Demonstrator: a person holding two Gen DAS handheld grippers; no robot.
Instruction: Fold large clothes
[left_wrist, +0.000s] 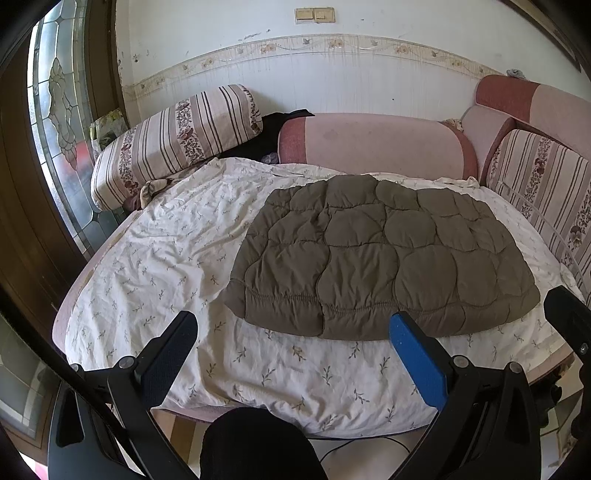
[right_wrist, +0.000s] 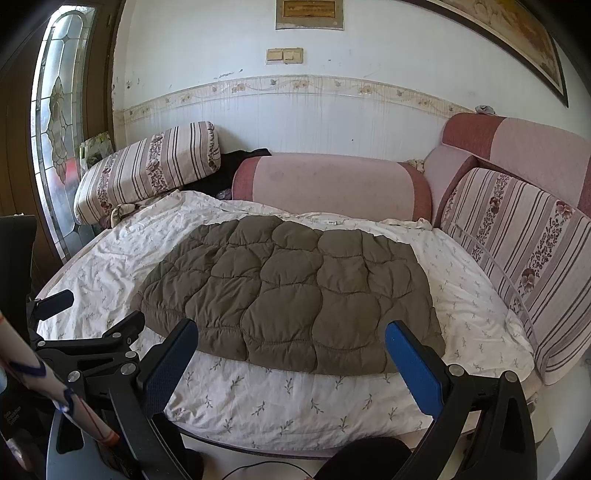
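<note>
Both jaws spread wide and empty: my left gripper (left_wrist: 291, 343) and right gripper (right_wrist: 291, 354) hang short of the quilted jacket (left_wrist: 384, 254), folded flat mid-bed (left_wrist: 155, 258) for access.

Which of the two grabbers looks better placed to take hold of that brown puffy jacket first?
Probably the right gripper: the quilted jacket's near hem lies directly between its open fingers. The left gripper, also open, sits toward the jacket's left corner, mostly over bare floral sheet.
</note>
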